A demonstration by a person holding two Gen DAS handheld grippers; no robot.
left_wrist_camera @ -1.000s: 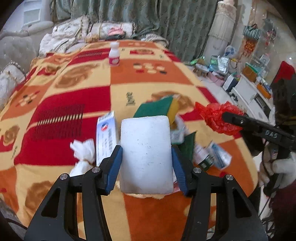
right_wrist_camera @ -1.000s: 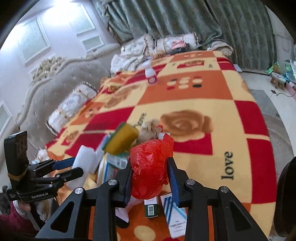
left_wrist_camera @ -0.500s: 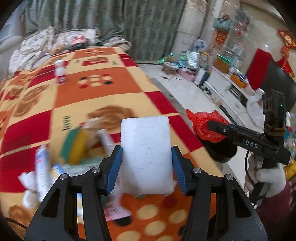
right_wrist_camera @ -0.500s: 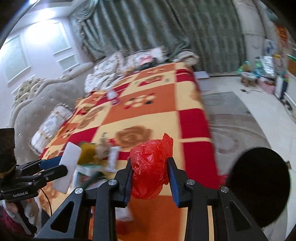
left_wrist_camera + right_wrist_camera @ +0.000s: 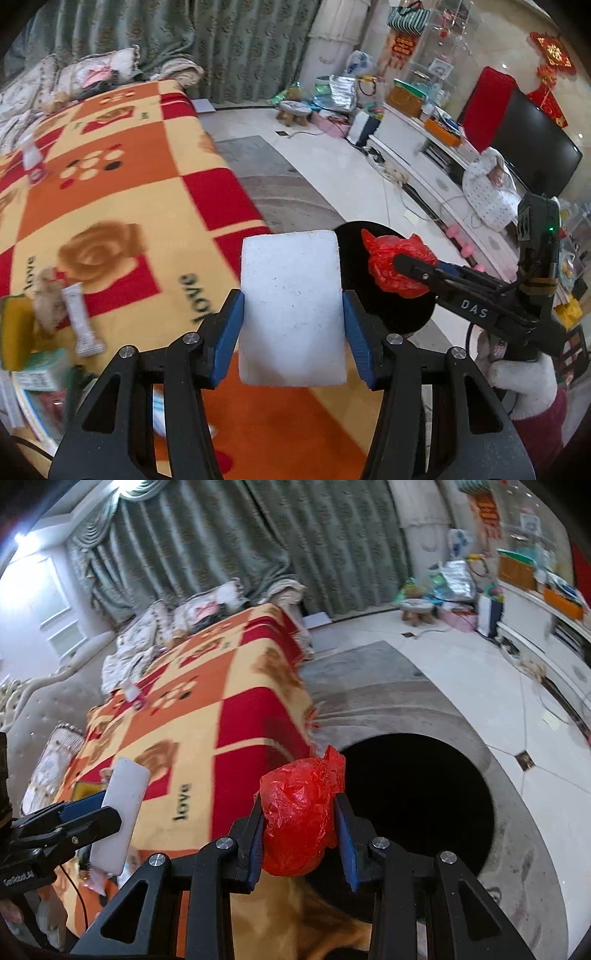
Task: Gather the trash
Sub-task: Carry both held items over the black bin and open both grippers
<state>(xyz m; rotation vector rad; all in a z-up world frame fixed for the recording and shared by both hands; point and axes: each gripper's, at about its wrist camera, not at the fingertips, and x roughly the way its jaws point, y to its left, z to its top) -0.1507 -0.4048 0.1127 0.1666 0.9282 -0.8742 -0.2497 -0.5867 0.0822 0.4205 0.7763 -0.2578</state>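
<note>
Swung away from the cluttered blanket [image 5: 122,206], both grippers now near the black bin [image 5: 417,805]: left gripper [image 5: 291,314] clamps a white foam block [image 5: 291,306], right gripper [image 5: 301,830] a crumpled red bag [image 5: 299,819], best released squarely over the seemingly open mouth.

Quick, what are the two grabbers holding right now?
Left gripper: closed on the white foam block.
Right gripper: closed on the red plastic bag.
</note>
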